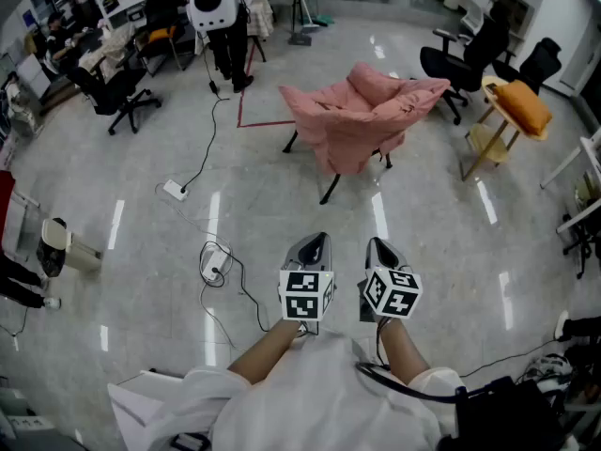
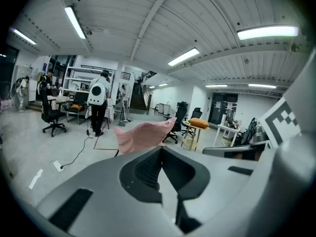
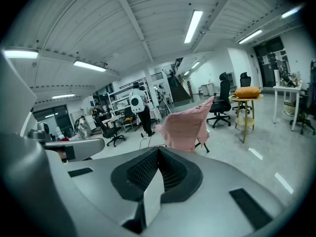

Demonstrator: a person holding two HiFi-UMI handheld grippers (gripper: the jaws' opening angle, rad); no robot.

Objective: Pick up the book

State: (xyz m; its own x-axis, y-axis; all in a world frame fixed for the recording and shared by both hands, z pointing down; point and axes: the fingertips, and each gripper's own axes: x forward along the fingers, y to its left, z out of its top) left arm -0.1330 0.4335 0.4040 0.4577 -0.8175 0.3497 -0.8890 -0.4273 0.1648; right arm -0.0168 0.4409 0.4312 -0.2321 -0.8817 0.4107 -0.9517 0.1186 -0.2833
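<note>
Left tool (image 1: 316, 244), right tool (image 1: 379, 247) — both closed, facing pink-draped chair (image 1: 362, 116)

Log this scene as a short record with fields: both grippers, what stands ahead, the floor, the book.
left gripper: shut, empty
right gripper: shut, empty
ahead: chair draped in pink cloth
right of it: wooden side table with an orange cushion on top
floor: power strip and cables
background: person standing, white backpack
book: none visible in any view
</note>
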